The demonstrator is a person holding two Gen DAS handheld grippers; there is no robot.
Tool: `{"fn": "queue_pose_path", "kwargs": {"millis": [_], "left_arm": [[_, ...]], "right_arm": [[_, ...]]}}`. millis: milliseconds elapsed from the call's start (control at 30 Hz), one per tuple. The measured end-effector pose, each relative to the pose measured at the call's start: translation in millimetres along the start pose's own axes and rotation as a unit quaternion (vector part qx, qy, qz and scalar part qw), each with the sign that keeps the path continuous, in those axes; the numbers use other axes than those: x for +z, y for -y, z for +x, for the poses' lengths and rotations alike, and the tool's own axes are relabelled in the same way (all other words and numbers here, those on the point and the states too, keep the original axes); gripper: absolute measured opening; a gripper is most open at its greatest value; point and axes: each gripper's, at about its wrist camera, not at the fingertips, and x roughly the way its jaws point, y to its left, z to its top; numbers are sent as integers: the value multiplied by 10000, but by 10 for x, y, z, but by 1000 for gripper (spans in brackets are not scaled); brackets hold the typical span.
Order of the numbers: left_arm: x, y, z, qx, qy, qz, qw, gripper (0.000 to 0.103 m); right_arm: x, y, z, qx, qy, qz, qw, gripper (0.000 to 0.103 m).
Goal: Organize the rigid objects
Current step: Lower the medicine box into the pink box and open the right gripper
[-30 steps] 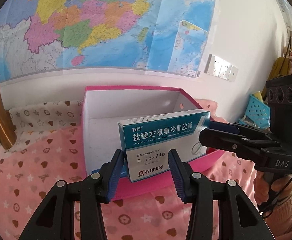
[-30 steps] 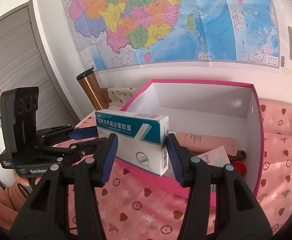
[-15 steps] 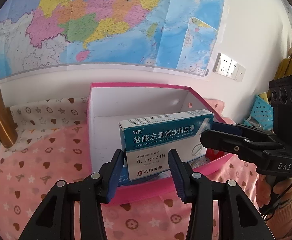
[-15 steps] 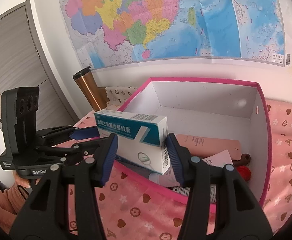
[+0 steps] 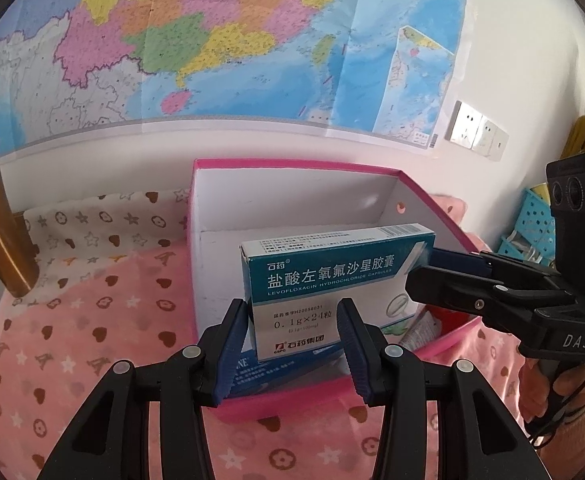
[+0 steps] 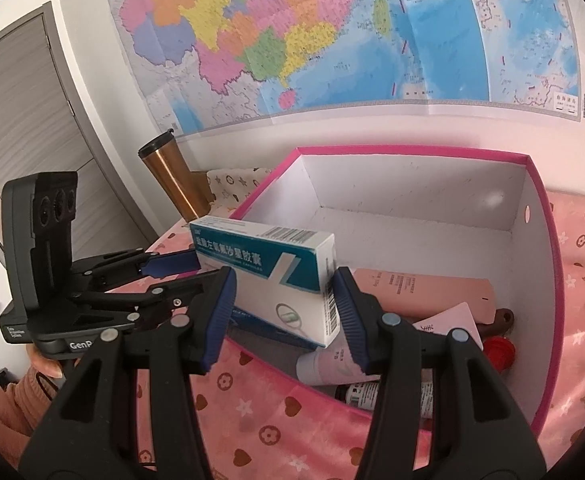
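The left tongs [image 5: 292, 340] and the right tongs [image 6: 282, 314] each clamp one end of the same medicine carton [image 5: 332, 280]. In the left wrist view the carton's printed face sits between the blue pads, and the right tongs come in from the side to pinch its far end. In the right wrist view the barcode end is pressed between the pads while the left tongs hold the opposite end.

The carton hangs on its long edge above the near part of the pink storage box [image 6: 548, 240], which stands on a pink cloth with hearts and stars [image 5: 92, 320]. Whether its lower edge touches anything inside cannot be told. The box already holds a flat pink pack [image 6: 424, 288], a pale tube [image 6: 328, 364], a small labelled bottle [image 6: 368, 394] and something red [image 6: 500, 354].

This is a thin cardboard carton, probably light and partly hollow, so it should carry easily but dent under hard squeezing. Its glossy faces may slip. The short ends, where folded flaps stiffen it, look like the soundest places to hold, and the broad faces the weakest. A copper travel mug [image 6: 172, 180] stands well clear by the wall.
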Motion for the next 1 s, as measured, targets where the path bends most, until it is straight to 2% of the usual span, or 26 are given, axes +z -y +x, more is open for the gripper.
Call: {"fn": "queue_pose_path", "kwargs": {"millis": [267, 833, 1000], "left_arm": [[6, -85, 113, 100, -127, -62, 9999, 46], [42, -111, 127, 272, -96, -105, 9995, 48], [35, -99, 116, 280, -100, -64, 9995, 48]], "right_arm": [[-9, 72, 156, 58, -166, 146, 9997, 53], [-30, 254, 299, 44, -345, 612, 9975, 53], [-69, 245, 322, 103, -434, 544, 9975, 53]]}}
